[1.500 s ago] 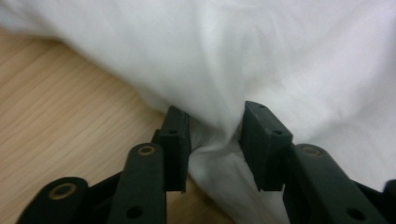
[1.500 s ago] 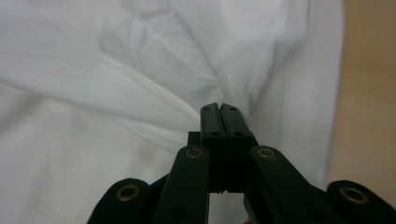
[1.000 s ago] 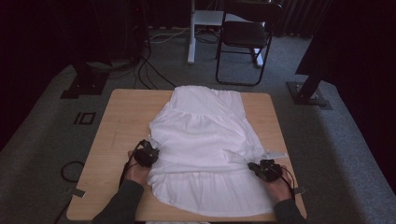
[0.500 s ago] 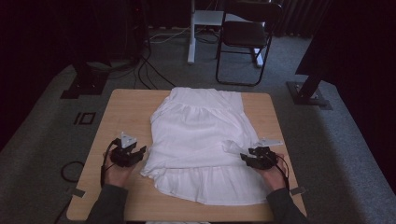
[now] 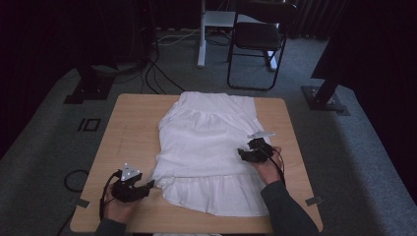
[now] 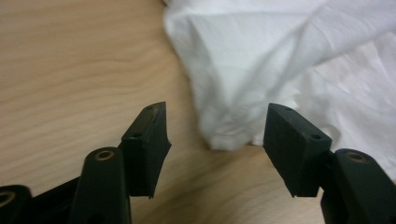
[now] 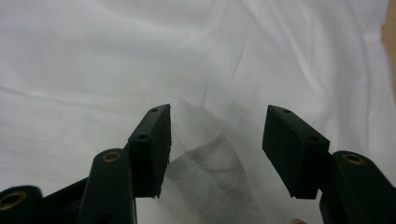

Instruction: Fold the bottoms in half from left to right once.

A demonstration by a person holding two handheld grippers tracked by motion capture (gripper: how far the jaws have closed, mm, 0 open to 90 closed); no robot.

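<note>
Two tools [image 5: 147, 186] [image 5: 244, 153] gaping, white garment [image 5: 206, 147] released

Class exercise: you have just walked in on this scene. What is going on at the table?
A person is arranging a white garment on a wooden table, with a tool in each hand. Both tools' jaws have just been opening and grip nothing. The left tool sits on bare wood just off the garment's near-left edge. The right tool is over the cloth by its right side. The garment lies fairly flat, ruffled hem toward the person.

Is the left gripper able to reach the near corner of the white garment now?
Probably yes. The left gripper is open, and the garment corner lies on the bare table just ahead of the jaws, with nothing between.
</note>
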